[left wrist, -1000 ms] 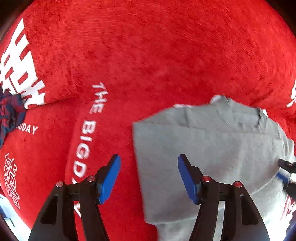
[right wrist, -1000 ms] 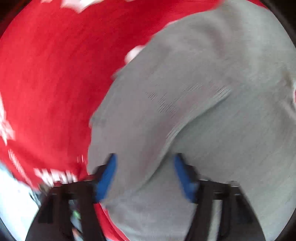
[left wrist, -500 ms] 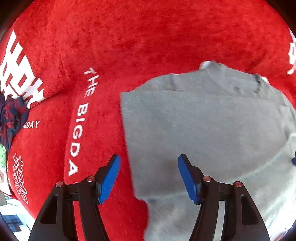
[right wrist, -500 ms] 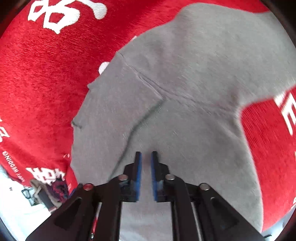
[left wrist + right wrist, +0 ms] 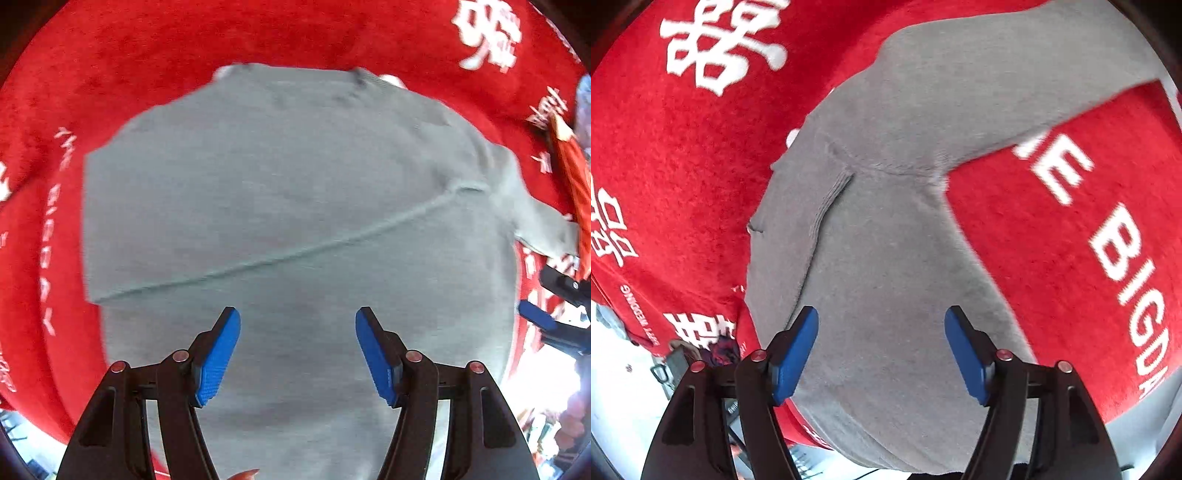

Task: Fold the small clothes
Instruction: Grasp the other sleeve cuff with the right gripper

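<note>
The grey sweater (image 5: 295, 192) lies flat on the red cloth (image 5: 258, 33) covering the bench, 1 sleeve already folded across its body; the other sleeve (image 5: 1015, 74) is spread out, so most folding remains. The left gripper (image 5: 297, 350) and right gripper (image 5: 881, 350) have just been opening and hold nothing, both hovering over soft, thick knit.

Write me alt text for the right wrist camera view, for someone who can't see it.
A grey sweater lies spread on a red cloth printed with white lettering, one sleeve stretching to the upper right. The right tongs, blue-padded, hang open over its lower body, gripping nothing.
</note>
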Available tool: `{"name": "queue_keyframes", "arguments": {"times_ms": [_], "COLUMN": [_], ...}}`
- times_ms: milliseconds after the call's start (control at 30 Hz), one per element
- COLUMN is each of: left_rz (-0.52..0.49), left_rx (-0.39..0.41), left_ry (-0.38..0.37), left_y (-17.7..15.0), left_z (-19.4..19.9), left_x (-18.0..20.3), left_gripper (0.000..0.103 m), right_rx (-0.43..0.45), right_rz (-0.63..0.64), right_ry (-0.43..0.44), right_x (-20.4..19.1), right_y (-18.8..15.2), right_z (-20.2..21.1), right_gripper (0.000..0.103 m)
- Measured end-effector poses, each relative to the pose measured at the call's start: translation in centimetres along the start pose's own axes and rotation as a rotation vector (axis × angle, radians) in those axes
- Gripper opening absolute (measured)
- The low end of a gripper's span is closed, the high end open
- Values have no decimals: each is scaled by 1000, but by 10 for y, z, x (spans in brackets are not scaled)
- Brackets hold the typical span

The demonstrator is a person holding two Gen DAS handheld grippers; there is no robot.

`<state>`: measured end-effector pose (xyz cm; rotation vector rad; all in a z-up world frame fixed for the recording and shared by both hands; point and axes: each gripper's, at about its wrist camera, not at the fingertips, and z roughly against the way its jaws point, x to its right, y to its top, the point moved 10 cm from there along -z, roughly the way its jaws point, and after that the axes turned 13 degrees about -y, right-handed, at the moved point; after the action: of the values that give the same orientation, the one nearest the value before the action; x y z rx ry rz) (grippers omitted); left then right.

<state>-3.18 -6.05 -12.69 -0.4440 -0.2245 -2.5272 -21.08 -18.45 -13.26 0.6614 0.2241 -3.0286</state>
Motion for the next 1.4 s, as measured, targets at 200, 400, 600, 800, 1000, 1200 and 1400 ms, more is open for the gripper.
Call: {"name": "queue_keyframes", "arguments": {"times_ms": [200,400,600,800,1000,1200,1400], "left_rz": [-114,-109,-53,-47,-36,7,17], "left_rx": [26,1,-95,-104,-77,-38,-19], "left_ry": [43,52,21,11,7,-20,-19], "left_y": [7,12,5,14,33,56,68], "left_z": [-4,-17,-39,-53,-66,-76,-86], "left_x": [46,68,60,74,95,110,117], "left_gripper": [103,103,103,103,103,103,103], "right_rx": [29,55,135,228,292,314,347], "right_rz": [-49,-119,-244,-399,-530,-621,-649], "right_ry": [18,44,63,121,219,310,373], "right_x": [28,58,111,166,194,203,202], "right_y": [10,25,53,89,122,152,176], "right_z": [13,26,50,73,84,80,80], "right_gripper": [82,82,82,82,82,82,82]}}
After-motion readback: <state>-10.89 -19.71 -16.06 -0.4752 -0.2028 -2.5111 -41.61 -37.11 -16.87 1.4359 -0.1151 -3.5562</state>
